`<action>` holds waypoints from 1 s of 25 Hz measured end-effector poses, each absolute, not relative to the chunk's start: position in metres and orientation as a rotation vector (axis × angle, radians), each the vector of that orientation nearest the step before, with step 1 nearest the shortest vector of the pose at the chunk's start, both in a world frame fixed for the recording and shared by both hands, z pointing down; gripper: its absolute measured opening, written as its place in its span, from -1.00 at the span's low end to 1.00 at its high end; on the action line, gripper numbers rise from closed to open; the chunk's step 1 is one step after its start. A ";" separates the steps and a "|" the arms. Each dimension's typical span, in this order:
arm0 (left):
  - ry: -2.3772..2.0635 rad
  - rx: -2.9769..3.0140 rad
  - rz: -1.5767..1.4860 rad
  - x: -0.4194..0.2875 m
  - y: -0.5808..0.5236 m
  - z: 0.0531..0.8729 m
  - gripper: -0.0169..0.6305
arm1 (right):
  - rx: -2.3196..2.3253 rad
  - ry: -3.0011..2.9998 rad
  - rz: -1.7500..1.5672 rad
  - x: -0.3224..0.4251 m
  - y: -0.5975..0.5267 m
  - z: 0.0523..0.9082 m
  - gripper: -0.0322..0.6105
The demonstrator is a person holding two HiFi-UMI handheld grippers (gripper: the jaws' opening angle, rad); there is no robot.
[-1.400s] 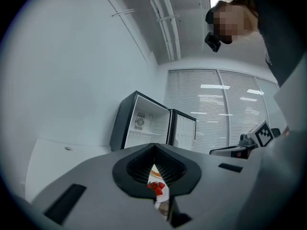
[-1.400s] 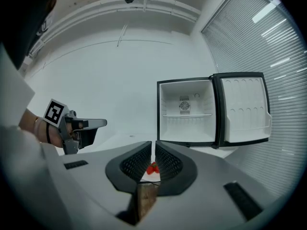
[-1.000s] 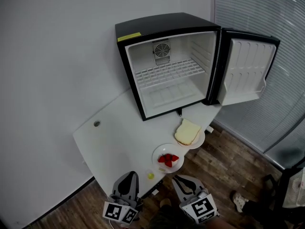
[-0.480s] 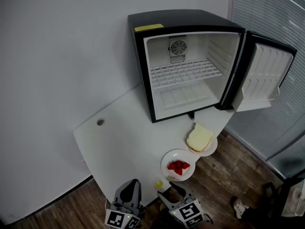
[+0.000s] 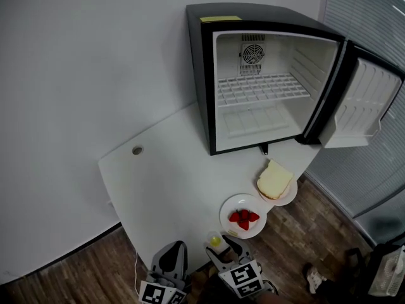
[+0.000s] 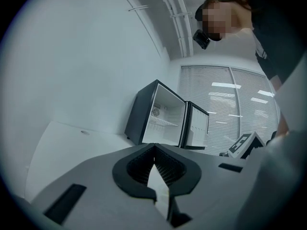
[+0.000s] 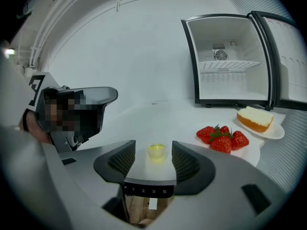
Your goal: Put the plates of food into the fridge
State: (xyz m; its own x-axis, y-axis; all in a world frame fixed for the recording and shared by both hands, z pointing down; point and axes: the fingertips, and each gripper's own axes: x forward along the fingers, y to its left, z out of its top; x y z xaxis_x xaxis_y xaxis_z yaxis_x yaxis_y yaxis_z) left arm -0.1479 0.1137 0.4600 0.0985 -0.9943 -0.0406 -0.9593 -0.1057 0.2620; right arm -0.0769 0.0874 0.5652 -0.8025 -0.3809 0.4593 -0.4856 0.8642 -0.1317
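On the white table [image 5: 164,182] a plate of strawberries [image 5: 243,217] sits near the front edge. A plate with a slice of bread [image 5: 276,182] stands just beyond it, toward the fridge. The black fridge [image 5: 266,87] is open and shows a bare wire shelf. My right gripper [image 5: 223,247] hangs at the table's front edge, left of the strawberries [image 7: 221,138]. Its jaws have just been opening and now stand wide. A small yellow cup [image 7: 156,151] sits between its tips, untouched. My left gripper [image 6: 154,146] is shut on nothing, level, left of the right one.
The fridge door [image 5: 370,100] swings out to the right, in front of window blinds [image 5: 373,18]. A round cable hole [image 5: 137,150] sits in the table's left part. Wooden floor [image 5: 304,233] lies below the table edge. A white wall backs the table.
My right gripper went from shut to wide open and moved left and down to the yellow cup. Both grippers sank lower. The head view shifted, so the fridge sits further right.
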 end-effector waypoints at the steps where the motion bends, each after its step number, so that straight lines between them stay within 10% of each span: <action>1: -1.980 2.193 -0.309 -0.148 0.115 0.462 -0.93 | 0.640 -2.609 0.340 -0.078 0.088 0.566 -0.22; 25: -2.026 2.146 -0.357 -0.149 0.134 0.477 -0.92 | 0.712 -2.570 0.207 -0.081 0.078 0.580 -0.37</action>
State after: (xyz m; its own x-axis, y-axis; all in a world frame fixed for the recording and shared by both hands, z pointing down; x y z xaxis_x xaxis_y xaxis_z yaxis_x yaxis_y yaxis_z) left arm -0.1491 0.1337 0.4768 0.0494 -0.9971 -0.0577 -0.9568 -0.0638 0.2838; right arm -0.0814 0.0783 0.5798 -0.7591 -0.4491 0.4712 -0.5188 0.8547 -0.0211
